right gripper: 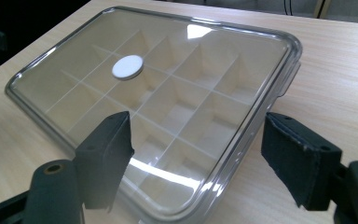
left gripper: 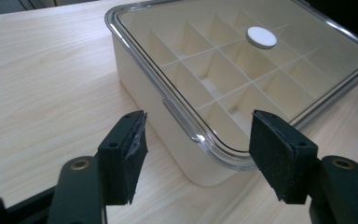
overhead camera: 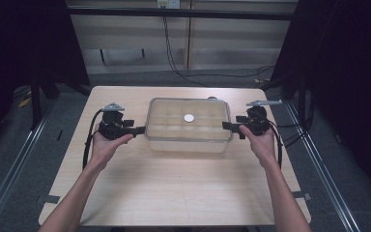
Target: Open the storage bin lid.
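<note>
Tabletop (overhead camera: 174,193) of pale wood carried a cream divided box (overhead camera: 188,140) near its middle, toward the far edge. Clear lid (overhead camera: 207,108) sat closed over the box's grid of compartments, with a small white round disc (overhead camera: 189,118) on its centre. At the box's left end the left claw (overhead camera: 140,129) was held with its jaws apart, straddling a corner of the lid rim without touching it. At the right end the right claw (overhead camera: 228,126) likewise stood open around the lid's edge.
</note>
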Action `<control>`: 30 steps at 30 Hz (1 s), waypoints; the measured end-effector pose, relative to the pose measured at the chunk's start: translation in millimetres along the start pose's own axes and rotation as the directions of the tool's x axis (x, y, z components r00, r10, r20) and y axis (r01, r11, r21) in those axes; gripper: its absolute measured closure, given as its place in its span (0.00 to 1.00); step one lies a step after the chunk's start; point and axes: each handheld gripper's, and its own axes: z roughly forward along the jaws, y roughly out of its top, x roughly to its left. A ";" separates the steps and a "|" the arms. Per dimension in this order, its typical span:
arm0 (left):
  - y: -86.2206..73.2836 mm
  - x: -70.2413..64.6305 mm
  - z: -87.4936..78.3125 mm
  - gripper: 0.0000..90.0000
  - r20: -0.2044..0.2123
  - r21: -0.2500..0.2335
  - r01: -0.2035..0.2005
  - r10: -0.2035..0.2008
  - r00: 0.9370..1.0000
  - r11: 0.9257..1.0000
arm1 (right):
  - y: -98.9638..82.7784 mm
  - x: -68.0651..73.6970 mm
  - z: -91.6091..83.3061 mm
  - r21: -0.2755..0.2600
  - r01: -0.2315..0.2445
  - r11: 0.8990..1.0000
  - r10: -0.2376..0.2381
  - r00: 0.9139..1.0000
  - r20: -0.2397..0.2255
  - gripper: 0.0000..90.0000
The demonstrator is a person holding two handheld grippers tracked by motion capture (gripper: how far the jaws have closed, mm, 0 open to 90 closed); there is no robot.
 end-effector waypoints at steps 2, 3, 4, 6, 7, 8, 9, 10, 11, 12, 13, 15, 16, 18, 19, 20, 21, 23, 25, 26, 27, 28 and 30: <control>2.6 2.0 4.0 0.41 0.004 0.003 0.005 -0.005 1.000 1.000 | 2.2 -3.7 3.7 0.008 -0.004 1.000 0.004 1.000 0.007 0.28; 3.2 2.3 5.4 0.40 0.001 -0.004 0.013 -0.013 1.000 1.000 | 3.1 -6.2 6.1 0.015 -0.009 1.000 0.009 1.000 0.010 0.28; 4.1 3.7 7.3 0.40 0.005 -0.005 0.014 -0.014 1.000 1.000 | 3.5 -7.7 7.7 0.023 -0.011 1.000 0.011 1.000 0.012 0.28; 5.4 4.1 13.8 0.37 0.005 0.011 0.012 -0.012 1.000 1.000 | 3.5 -12.2 14.6 0.046 -0.018 0.999 0.016 0.999 0.027 0.27; 5.4 4.1 13.8 0.36 0.005 0.011 0.012 -0.012 1.000 1.000 | 3.5 -12.2 14.6 0.046 -0.018 0.999 0.016 0.999 0.027 0.27; 5.7 3.7 16.0 0.36 -0.004 0.023 -0.001 0.001 1.000 1.000 | 3.3 -13.0 15.8 0.051 -0.021 0.998 0.020 0.999 0.027 0.27; 6.1 3.3 17.9 0.35 -0.006 0.023 -0.001 0.001 1.000 1.000 | 3.3 -13.8 17.8 0.055 -0.026 0.998 0.025 0.999 0.027 0.26; 6.5 3.5 19.1 0.35 0.003 0.026 0.003 -0.003 1.000 1.000 | 3.5 -14.8 20.2 0.057 -0.020 0.998 0.019 0.999 0.026 0.26; 6.7 3.1 20.2 0.35 0.004 0.018 0.010 -0.010 1.000 1.000 | 3.9 -15.2 22.1 0.063 -0.020 0.998 0.018 0.999 0.032 0.26; 7.1 2.7 21.7 0.35 0.007 0.022 0.006 -0.006 1.000 1.000 | 4.6 -15.3 23.8 0.071 -0.023 0.997 0.020 0.999 0.041 0.26; 7.2 1.8 23.2 0.34 0.012 0.016 0.014 -0.014 1.000 1.000 | 5.6 -15.8 26.3 0.071 -0.024 0.997 0.020 0.999 0.045 0.26; 7.0 0.8 27.0 0.34 0.026 0.033 0.005 -0.006 1.000 0.999 | 8.2 -15.0 31.7 0.075 -0.041 0.996 0.038 0.998 0.045 0.25; 7.0 0.8 27.0 0.34 0.026 0.033 0.005 -0.006 1.000 0.999 | 8.2 -15.0 31.7 0.075 -0.041 0.996 0.038 0.998 0.045 0.25; 5.9 -0.5 29.5 0.34 0.029 0.040 0.000 -0.002 1.000 0.999 | 9.9 -13.2 37.7 0.090 -0.027 0.996 0.022 0.998 0.056 0.24; 5.7 -1.3 29.7 0.34 0.032 0.039 0.002 -0.003 0.999 0.999 | 10.7 -12.3 41.1 0.098 -0.017 0.995 0.009 0.997 0.079 0.24; 6.0 -4.0 30.3 0.34 0.035 0.035 0.001 -0.002 0.999 0.999 | 11.3 -13.3 44.4 0.098 -0.024 0.995 0.017 0.997 0.076 0.24; 6.0 -4.0 30.3 0.34 0.035 0.035 0.001 -0.002 0.999 0.999 | 11.5 -14.0 45.8 0.098 -0.033 0.995 0.027 0.998 0.065 0.24; 7.8 -6.4 32.3 0.33 0.032 0.051 -0.009 0.007 0.999 0.999 | 11.9 -14.6 49.1 0.110 -0.039 0.993 0.033 0.998 0.061 0.24; 8.2 -5.7 33.4 0.33 0.037 0.056 -0.012 0.010 0.999 0.998 | 11.9 -14.8 50.9 0.116 -0.040 0.992 0.033 0.998 0.062 0.22; 8.1 -4.7 35.0 0.33 0.036 0.056 -0.001 -0.001 0.999 0.998 | 11.7 -15.7 52.9 0.120 -0.040 0.992 0.032 0.997 0.068 0.23; 7.4 -3.5 38.1 0.32 0.011 0.071 -0.002 0.001 1.000 0.997 | 11.5 -16.9 53.9 0.119 -0.045 0.992 0.037 0.997 0.069 0.22; 7.0 -2.3 39.3 0.32 0.020 0.082 -0.007 0.006 1.000 0.997 | 11.0 -18.5 54.8 0.118 -0.050 0.992 0.042 0.997 0.069 0.22; 6.0 -1.9 41.9 0.32 0.030 0.078 0.008 -0.010 1.000 0.997 | 10.6 -19.8 55.7 0.119 -0.058 0.991 0.050 0.996 0.069 0.22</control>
